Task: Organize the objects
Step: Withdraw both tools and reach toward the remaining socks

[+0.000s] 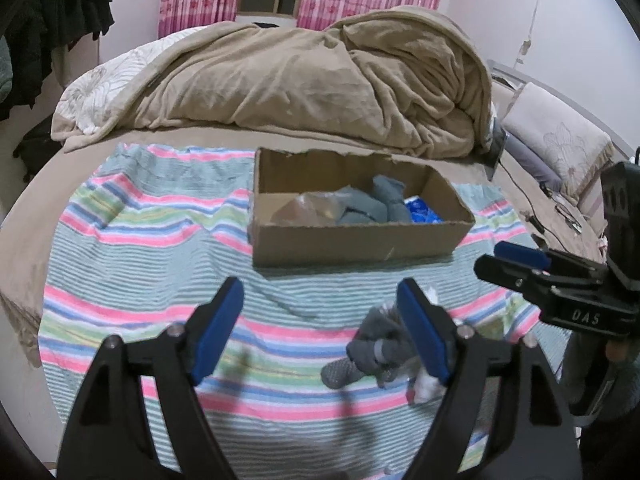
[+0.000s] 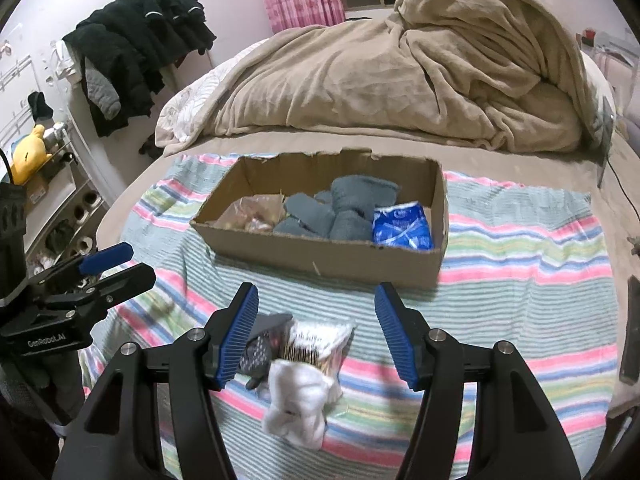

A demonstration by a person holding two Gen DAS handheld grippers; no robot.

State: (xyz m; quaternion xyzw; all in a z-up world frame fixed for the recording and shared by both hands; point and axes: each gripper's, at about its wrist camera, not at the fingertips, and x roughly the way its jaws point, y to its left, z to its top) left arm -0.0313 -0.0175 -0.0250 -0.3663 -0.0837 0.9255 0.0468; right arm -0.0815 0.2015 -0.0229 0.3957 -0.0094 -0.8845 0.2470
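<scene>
A cardboard box (image 1: pixel 352 244) (image 2: pixel 320 258) sits on a striped cloth (image 1: pixel 140 240) (image 2: pixel 520 288) on the bed. Inside it are grey socks (image 2: pixel 344 208), a blue packet (image 2: pixel 404 228) and a clear plastic bag (image 2: pixel 248 212). My left gripper (image 1: pixel 320 286) is open over the cloth; a grey sock (image 1: pixel 372 348) lies partly behind its right finger, with nothing pressed between the pads. My right gripper (image 2: pixel 317 289) is open above a white sock (image 2: pixel 300 400), a clear packet (image 2: pixel 320 344) and a dotted grey sock (image 2: pixel 258 350). Each gripper shows in the other's view: the right gripper (image 1: pixel 492 260), the left gripper (image 2: pixel 140 262).
A bunched beige blanket (image 1: pixel 320 76) (image 2: pixel 440 72) fills the bed behind the box. Dark clothes (image 2: pixel 136 48) hang at the left wall, above a shelf with a yellow plush toy (image 2: pixel 30 152). A pillow (image 1: pixel 556 136) and cables (image 1: pixel 532 208) lie at the right.
</scene>
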